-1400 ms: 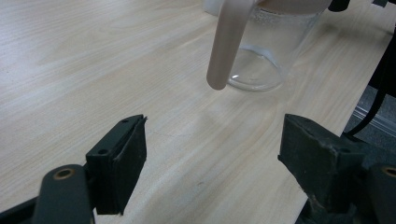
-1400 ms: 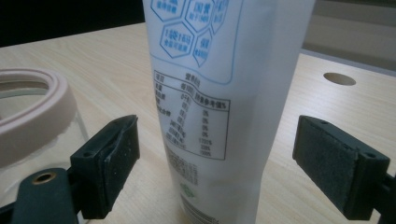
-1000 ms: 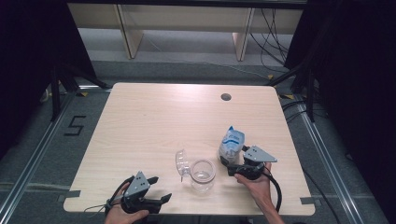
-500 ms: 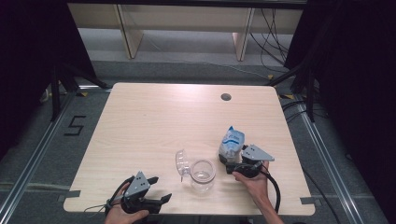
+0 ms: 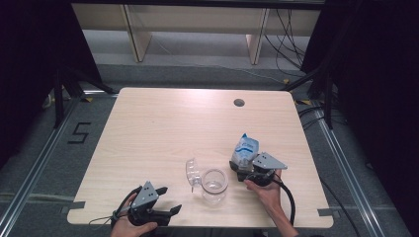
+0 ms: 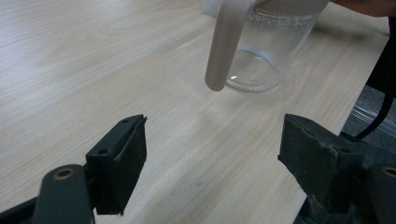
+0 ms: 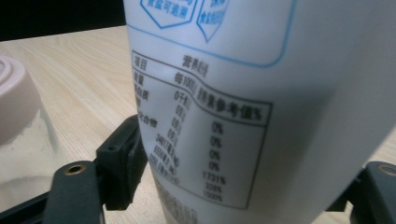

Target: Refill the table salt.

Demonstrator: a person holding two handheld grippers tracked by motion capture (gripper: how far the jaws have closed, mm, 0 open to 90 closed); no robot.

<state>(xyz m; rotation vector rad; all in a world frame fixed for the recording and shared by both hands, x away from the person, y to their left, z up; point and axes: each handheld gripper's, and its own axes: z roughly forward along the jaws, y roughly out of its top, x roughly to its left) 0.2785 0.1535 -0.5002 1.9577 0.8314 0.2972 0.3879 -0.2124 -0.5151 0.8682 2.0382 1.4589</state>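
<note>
Pale wooden table (image 5: 163,133) bears an upright white pouch (image 5: 245,148) right of the glass jar (image 5: 214,186), standing between the right gripper (image 5: 240,168)'s just-closing jaws, seemingly not yet pinched, while the left gripper (image 5: 170,200) gapes empty

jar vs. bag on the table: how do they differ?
The jar is clear glass, see-through; the bag is opaque white with blue print and a nutrition table.
The jar stands free, near the table's front edge, its flip lid open to one side; the bag sits between the right gripper jaws, which have just been closing.
The jar looks rigid; the bag looks soft.
Both stand upright on the wooden table.
</note>
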